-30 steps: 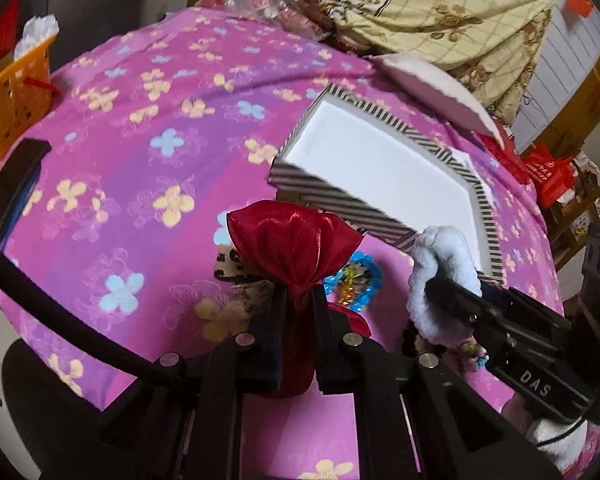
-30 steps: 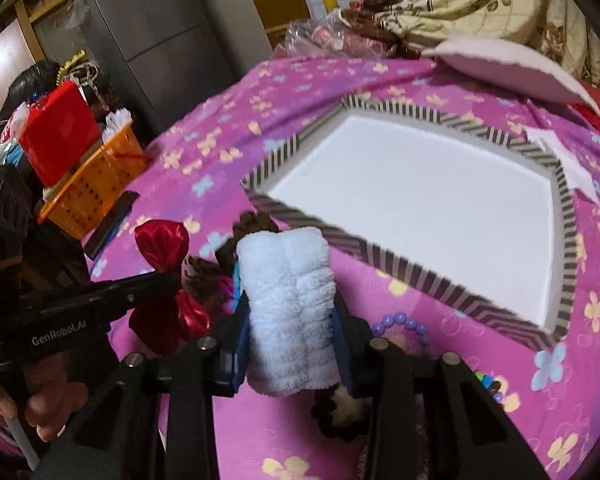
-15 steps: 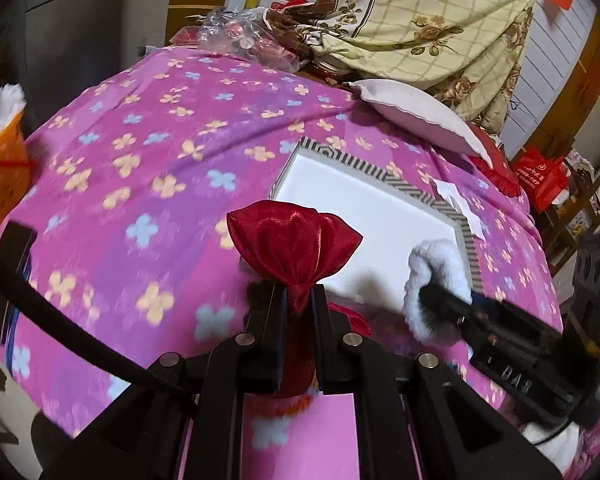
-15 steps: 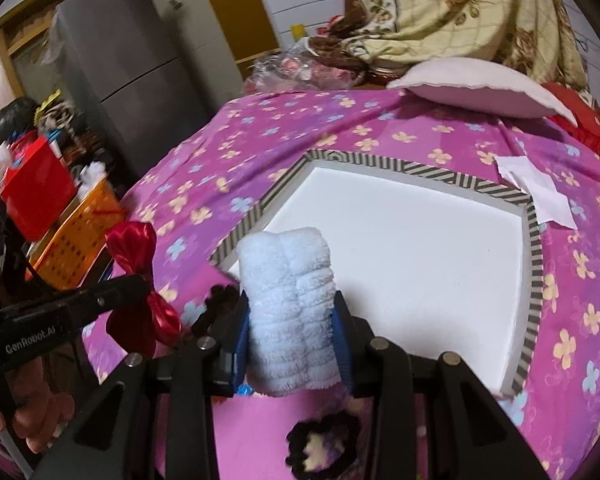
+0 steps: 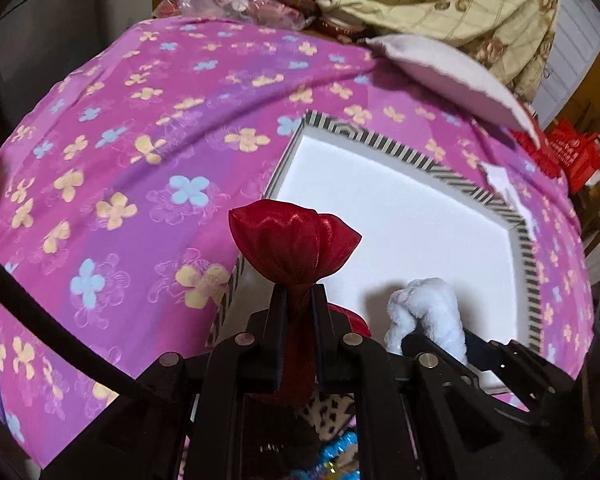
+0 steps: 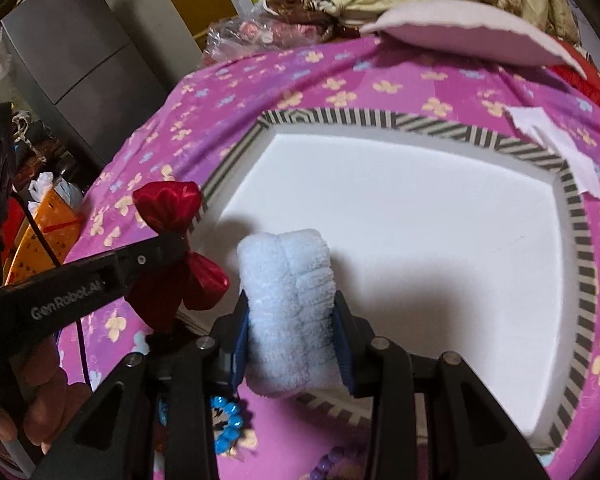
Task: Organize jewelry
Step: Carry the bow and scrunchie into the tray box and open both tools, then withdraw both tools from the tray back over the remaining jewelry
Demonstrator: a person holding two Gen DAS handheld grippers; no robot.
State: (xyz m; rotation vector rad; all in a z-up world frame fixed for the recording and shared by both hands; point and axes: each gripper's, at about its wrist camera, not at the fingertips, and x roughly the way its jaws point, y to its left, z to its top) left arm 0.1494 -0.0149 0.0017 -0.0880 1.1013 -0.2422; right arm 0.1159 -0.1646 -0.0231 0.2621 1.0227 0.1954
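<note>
Jewelry pieces were in both grippers above the near edge of a striped tray [image 6: 580, 264] with a white foam floor, which lay on a pink flowered cloth [image 5: 148, 128]; the left gripper [image 5: 298, 308] was clenched on the narrow middle of a red satin bow [image 5: 292, 248], one loop standing up past the fingertips and the other bulging below them; seen from the right wrist, that bow [image 6: 172, 248] hung over the tray's near left corner, partly above the cloth and partly above the rim; the right gripper [image 6: 290, 312] was grasping a fluffy pale blue scrunchie [image 6: 288, 300], its blue pads pressed against both sides of the plush; the scrunchie stood upright over the foam just inside the near rim, casting a shadow on the white floor; from the left wrist the scrunchie [image 5: 428, 312] showed just to the right of the bow; a blue beaded piece [image 6: 226, 424] and some purple beads [image 6: 332, 464] lay on the cloth in front of the tray; a person's hand [image 6: 16, 412] gripped the left tool's handle; a white pillow [image 6: 460, 32] rested beyond the tray, and an orange basket [image 6: 40, 232] stood off to the left of the bed.
</note>
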